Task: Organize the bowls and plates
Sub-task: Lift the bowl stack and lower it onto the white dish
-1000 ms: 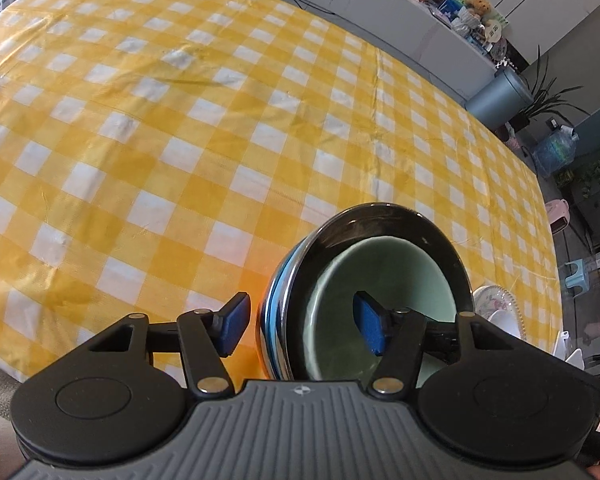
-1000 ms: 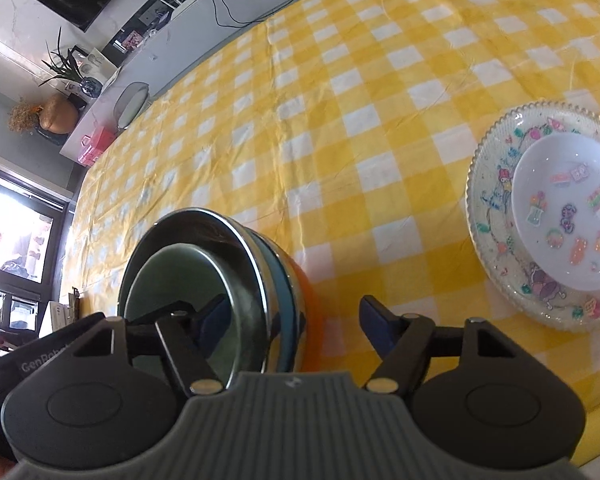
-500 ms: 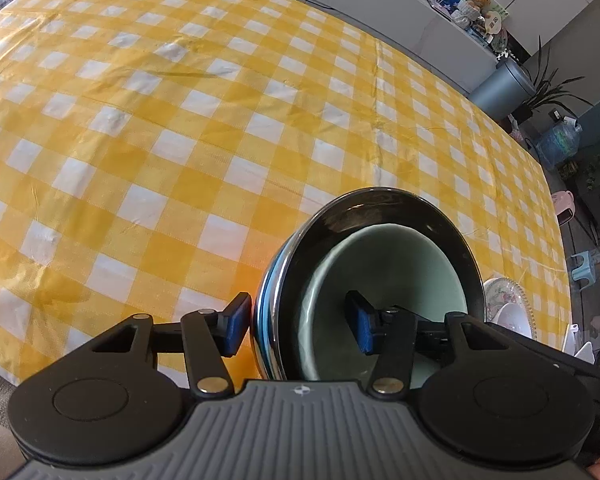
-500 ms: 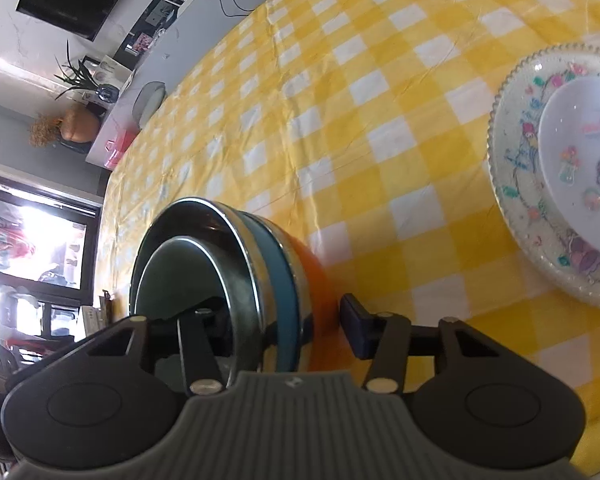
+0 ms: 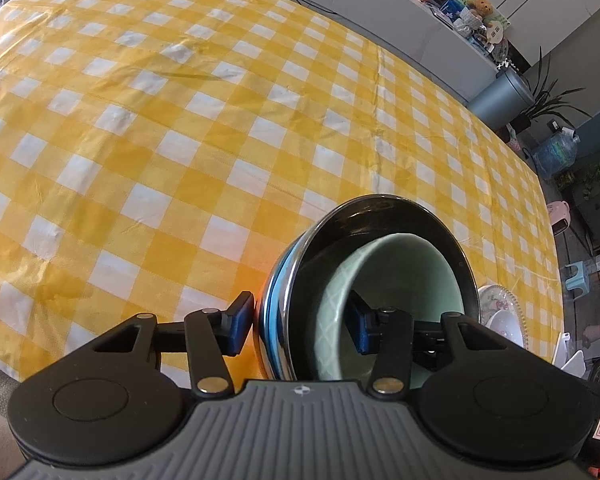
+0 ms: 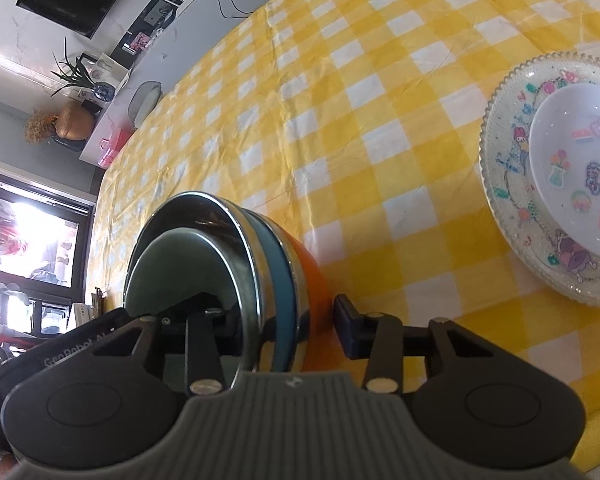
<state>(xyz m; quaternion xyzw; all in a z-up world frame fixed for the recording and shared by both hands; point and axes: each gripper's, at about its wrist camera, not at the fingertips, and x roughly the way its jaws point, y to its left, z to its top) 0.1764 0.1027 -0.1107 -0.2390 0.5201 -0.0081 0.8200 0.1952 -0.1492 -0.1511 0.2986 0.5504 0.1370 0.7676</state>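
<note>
A nested stack of bowls [image 5: 284,312] stands on the yellow checked cloth: orange outside, then blue, then steel, with a pale green bowl [image 5: 400,276] innermost and tipped. My left gripper [image 5: 300,328] straddles the stack's near wall, one pad against the steel outside, the other inside the green bowl; its jaws are closing. From the opposite side my right gripper [image 6: 284,320] straddles the same stack [image 6: 284,248]. Its jaws are closing too, the outer pad [image 6: 346,330] a little apart from the orange wall, the inner finger hidden in the bowls.
A patterned plate [image 6: 500,184] with a white cartoon-print dish [image 6: 572,172] on it lies right of the stack near the table's front edge. It also shows past the bowls as a plate [image 5: 500,296]. Checked cloth [image 5: 180,140] stretches beyond; a counter runs along the far side.
Both grippers' jaws have narrowed around the stack's walls. The green bowl has tipped up inside the steel one. The right view has rolled slightly.
</note>
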